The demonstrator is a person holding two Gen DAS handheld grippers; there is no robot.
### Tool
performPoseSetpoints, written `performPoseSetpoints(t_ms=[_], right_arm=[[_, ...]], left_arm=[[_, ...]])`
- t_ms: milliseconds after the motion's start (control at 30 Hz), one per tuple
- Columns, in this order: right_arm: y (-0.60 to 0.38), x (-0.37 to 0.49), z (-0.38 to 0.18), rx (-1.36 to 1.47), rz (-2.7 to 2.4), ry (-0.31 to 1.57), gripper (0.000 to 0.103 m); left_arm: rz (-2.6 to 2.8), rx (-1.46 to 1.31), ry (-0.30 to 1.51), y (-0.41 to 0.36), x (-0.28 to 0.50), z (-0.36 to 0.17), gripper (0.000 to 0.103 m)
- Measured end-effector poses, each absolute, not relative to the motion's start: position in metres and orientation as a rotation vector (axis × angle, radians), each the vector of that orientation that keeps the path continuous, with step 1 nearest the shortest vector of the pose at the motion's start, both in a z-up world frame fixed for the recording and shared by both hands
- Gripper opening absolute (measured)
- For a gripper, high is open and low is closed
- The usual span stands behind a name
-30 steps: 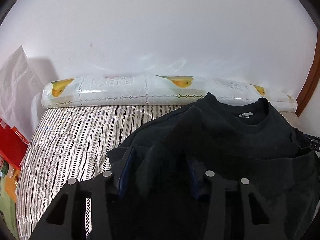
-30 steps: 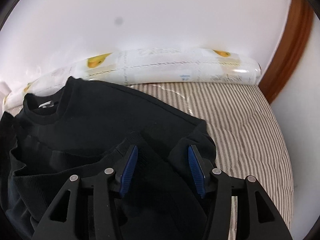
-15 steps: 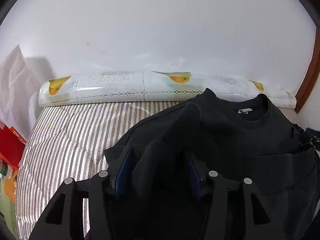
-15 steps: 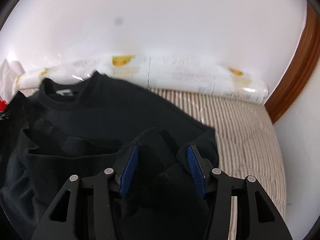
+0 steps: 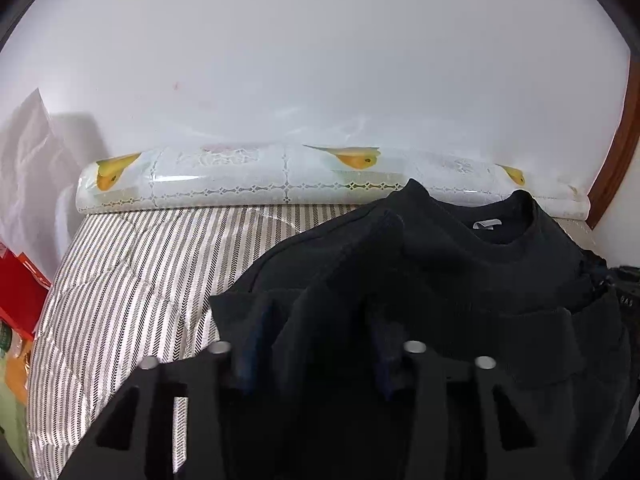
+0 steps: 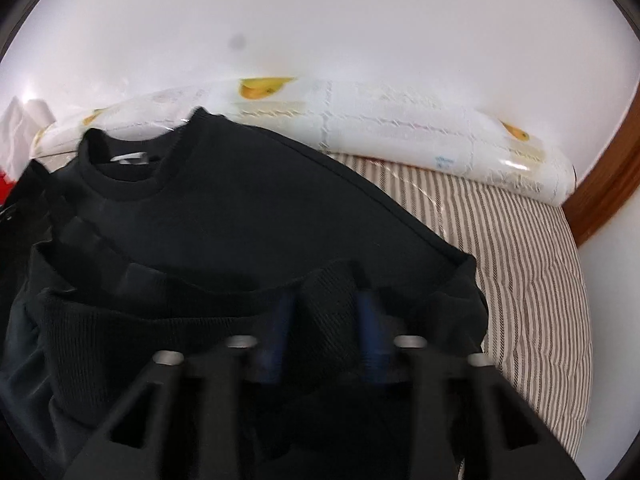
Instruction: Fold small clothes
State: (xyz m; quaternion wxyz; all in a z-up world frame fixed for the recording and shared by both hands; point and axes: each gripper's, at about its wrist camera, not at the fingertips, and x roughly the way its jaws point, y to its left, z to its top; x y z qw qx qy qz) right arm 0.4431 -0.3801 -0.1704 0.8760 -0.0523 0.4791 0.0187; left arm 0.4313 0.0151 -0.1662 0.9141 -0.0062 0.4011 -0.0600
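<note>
Black sweater (image 5: 460, 264) is lying on the striped bed (image 5: 132, 272). Left gripper (image 5: 316, 344) and right gripper (image 6: 324, 328) have just been closing, and both fingers are now pinching bunched sweater fabric at its near edge.

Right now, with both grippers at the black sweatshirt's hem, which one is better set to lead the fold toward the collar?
Right gripper, probably: its jaws have just been closing and now pinch the ribbed hem of the black sweatshirt. The left gripper straddles a looser bunch.

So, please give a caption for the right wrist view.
Right gripper closing on a fold of the black sweater.
</note>
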Motion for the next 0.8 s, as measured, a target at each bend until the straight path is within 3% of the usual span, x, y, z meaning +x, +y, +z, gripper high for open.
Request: performPoseSetpoints(t_ms=[100,200,300,533,800], right_arm=[[-0.381,0.430,-0.150,-0.114,0.043,0.894,0.013],[-0.400,0.419,-0.123,-0.050,-0.017,0.769,0.012],[-0.436,0.416,-0.106,0.095,-0.049,0.688,0.012],[-0.437,0.446,-0.170,0.083,-0.115,0.903,0.013],[-0.431,0.451,-0.173,0.041,-0.117,0.929,0.018]], left_arm=[[-0.138,-0.036,0.800,0.020,0.427,-0.160,0.021],[-0.127,-0.055,0.777,0.027,0.424,-0.154,0.017],[-0.131,-0.128,0.782,0.040,0.425,-0.154,0.017],[-0.125,-0.174,0.823,0.046,0.430,-0.164,0.017],[-0.092,-0.140,0.839,0.042,0.430,-0.167,0.030]])
